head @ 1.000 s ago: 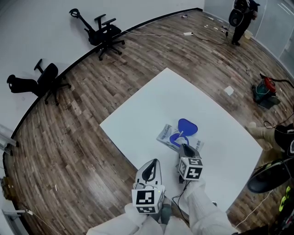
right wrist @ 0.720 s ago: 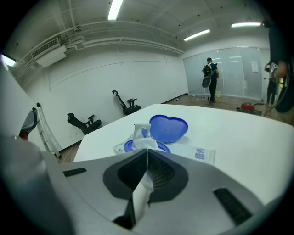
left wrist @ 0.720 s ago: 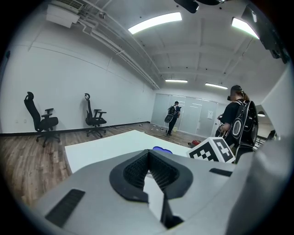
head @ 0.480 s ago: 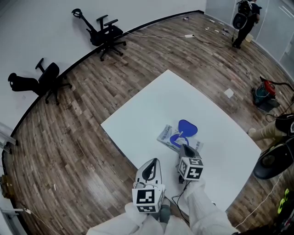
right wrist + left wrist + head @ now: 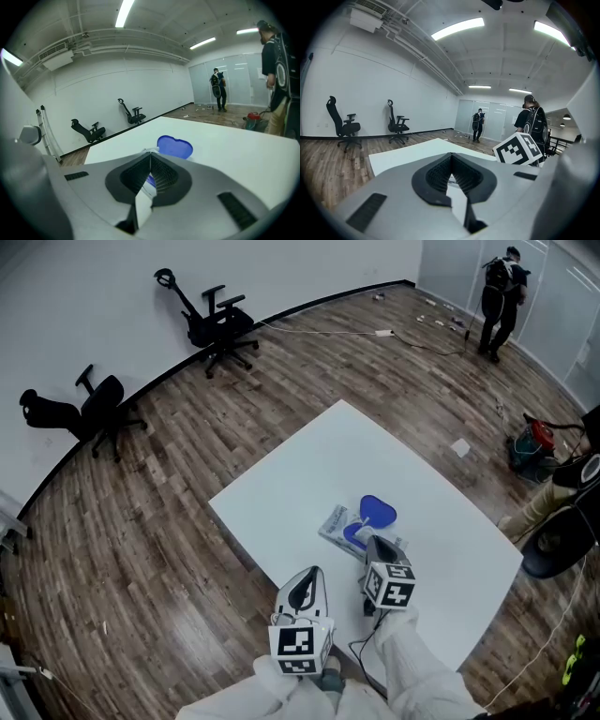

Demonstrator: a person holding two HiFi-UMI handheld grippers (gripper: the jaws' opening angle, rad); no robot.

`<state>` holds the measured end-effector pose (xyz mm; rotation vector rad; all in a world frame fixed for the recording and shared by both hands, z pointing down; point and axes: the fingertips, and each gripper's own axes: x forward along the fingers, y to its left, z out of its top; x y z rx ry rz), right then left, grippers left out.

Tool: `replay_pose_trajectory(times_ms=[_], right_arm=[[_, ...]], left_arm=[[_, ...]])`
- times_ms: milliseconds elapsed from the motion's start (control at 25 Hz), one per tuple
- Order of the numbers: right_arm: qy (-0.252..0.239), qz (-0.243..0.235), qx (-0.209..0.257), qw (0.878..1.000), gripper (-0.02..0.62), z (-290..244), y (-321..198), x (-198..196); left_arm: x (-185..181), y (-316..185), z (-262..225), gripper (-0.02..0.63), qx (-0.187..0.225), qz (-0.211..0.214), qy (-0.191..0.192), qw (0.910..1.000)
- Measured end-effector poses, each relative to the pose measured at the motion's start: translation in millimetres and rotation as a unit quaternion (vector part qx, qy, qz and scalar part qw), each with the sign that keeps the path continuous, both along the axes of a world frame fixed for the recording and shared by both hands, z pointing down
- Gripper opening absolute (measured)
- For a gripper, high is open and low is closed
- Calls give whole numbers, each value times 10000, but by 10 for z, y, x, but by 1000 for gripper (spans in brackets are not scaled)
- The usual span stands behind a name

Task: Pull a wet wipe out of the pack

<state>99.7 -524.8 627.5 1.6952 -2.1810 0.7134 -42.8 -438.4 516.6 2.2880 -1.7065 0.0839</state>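
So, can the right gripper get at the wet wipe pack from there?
Probably yes: the right gripper is right at the wet wipe pack, whose blue lid is flipped open, and nothing lies between them.

The counter is smooth, matt white; the floor is grained wood planks. The pack is shiny plastic film, its blue lid smooth plastic.

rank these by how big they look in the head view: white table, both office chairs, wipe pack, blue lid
1. white table
2. far chair and left chair, about alike; both sit farther from the camera
3. wipe pack
4. blue lid, smallest
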Motion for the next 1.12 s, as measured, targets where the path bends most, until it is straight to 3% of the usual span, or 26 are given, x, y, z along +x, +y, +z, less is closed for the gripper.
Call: replay_pose_trajectory(times_ms=[1120], right_arm=[[-190,48,766,9969,11,-926,228,178]], left_arm=[[182,368,-365,0,408,59,87,9991]])
